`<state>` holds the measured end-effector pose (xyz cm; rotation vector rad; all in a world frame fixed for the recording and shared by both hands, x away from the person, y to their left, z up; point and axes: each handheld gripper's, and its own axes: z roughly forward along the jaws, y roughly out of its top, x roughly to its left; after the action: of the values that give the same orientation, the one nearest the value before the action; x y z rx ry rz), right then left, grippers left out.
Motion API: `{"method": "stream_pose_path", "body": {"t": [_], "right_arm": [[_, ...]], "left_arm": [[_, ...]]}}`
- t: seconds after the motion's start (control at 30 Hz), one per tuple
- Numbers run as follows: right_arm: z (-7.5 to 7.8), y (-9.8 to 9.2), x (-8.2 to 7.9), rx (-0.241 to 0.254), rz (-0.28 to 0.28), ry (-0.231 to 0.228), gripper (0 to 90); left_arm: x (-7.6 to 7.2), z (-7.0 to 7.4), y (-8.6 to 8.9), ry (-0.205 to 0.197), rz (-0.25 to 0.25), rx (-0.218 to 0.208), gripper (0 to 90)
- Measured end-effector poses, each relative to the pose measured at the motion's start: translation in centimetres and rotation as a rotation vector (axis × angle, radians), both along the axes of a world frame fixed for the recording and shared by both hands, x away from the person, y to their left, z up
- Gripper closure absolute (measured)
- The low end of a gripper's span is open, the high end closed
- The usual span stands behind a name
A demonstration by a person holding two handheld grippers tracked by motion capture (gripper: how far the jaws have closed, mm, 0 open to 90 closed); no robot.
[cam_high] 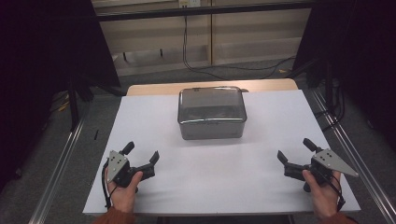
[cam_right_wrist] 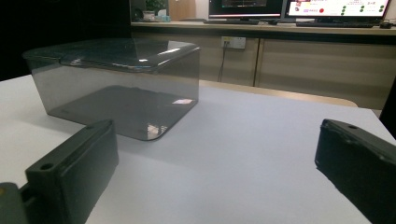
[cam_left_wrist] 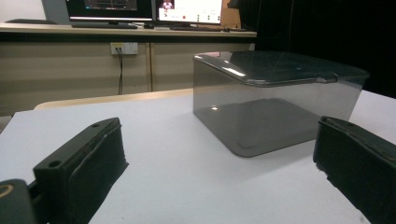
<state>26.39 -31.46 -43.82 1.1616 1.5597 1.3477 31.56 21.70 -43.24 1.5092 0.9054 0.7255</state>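
A smoky see-through plastic box (cam_high: 212, 112) with a closed lid stands at the middle back of the white table sheet (cam_high: 215, 172). My left gripper (cam_high: 141, 153) rests low near the front left, held by a hand, jaws wide apart with nothing between them. My right gripper (cam_high: 295, 150) sits near the front right, also open and empty. In the left gripper view the box (cam_left_wrist: 275, 102) stands ahead and to the right of the gripper (cam_left_wrist: 219, 158). The right gripper view has the box (cam_right_wrist: 116, 88) ahead on the left of the gripper (cam_right_wrist: 215, 163).
The white sheet covers a wooden table whose far edge (cam_high: 154, 88) shows behind the box. Metal rails (cam_high: 60, 163) run along both sides on the floor. Cabinets, a wall socket (cam_left_wrist: 124, 47) and monitors (cam_left_wrist: 189, 10) stand beyond the table.
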Motion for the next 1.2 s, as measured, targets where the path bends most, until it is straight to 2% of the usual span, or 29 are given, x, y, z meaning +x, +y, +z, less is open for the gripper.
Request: {"method": "stream_pose_path", "body": {"t": [0.23, 0.53, 0.67, 0.77, 1.03, 1.2], "right_arm": [[0.0, 0.1, 0.0, -0.003, 0.004, -0.003, 0.0], [-0.1, 0.5, 0.2, -0.007, 0.022, -0.003, 0.0], [-0.2, 0.8, 0.4, -0.006, 0.036, 0.016, 0.0], [-0.3, 1.2, 0.5, -0.014, 0.051, 0.027, 0.0], [0.2, 2.8, 0.7, -0.034, 0.133, 0.008, 0.0], [0.1, 3.3, 1.1, -0.071, 0.119, 0.012, 0.0]], "left_arm": [[0.0, 0.0, 0.0, 0.003, 0.004, -0.003, 2.2], [0.0, 0.0, -0.2, 0.01, 0.008, 0.014, 3.5], [0.0, 0.0, -0.3, 0.013, 0.007, 0.012, 3.5], [0.0, -0.1, -0.3, 0.018, -0.002, 0.015, 3.6], [-0.2, 0.0, -0.5, 0.008, -0.008, 0.021, 4.4], [-0.1, 0.0, -0.4, 0.008, 0.002, 0.016, 4.4]]}}
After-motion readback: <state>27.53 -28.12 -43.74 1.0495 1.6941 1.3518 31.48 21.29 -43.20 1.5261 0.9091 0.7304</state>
